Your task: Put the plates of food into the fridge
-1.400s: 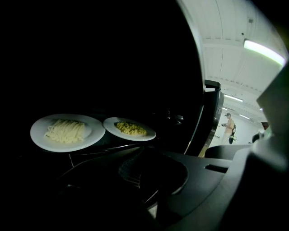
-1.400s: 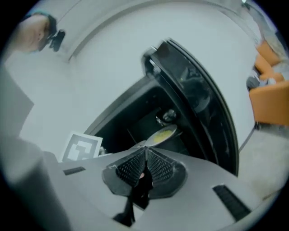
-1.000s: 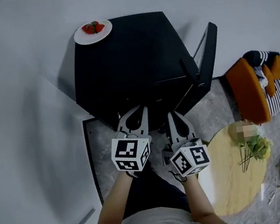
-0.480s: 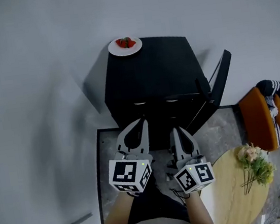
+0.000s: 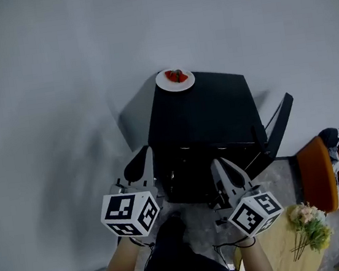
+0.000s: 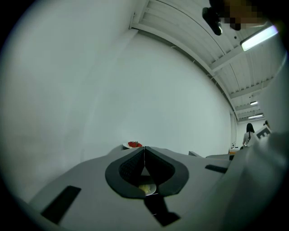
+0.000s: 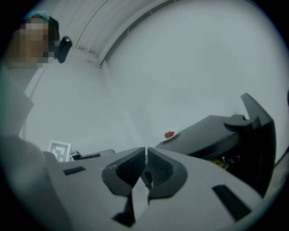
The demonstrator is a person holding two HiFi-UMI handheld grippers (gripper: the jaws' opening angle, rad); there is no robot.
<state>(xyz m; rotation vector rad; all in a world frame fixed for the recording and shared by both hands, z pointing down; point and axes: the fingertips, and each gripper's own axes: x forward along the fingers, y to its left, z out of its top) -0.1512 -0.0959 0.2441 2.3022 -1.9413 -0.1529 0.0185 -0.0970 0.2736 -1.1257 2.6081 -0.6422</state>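
Note:
A white plate of strawberries (image 5: 175,79) sits on the back left corner of the low black fridge (image 5: 206,111). The fridge door (image 5: 278,125) stands open to the right. My left gripper (image 5: 139,159) is shut and empty, at the fridge's front left corner. My right gripper (image 5: 220,166) is shut and empty too, in front of the open compartment. In the left gripper view the strawberries (image 6: 133,145) lie just past the jaw tips (image 6: 144,148), and a plate with yellow food (image 6: 146,188) shows low behind the jaws. The right gripper view shows its gripper (image 7: 146,150) with the strawberries (image 7: 169,135) beyond.
A plain white wall rises behind the fridge. An orange chair (image 5: 319,168) with striped cushions stands at the right. A round wooden table (image 5: 282,241) with flowers (image 5: 309,221) is at my lower right. The floor is grey stone.
The head view has tilted up, so the fridge sits lower and further right in the frame. My left gripper has swung out to the left, away from the right one. Both stay shut.

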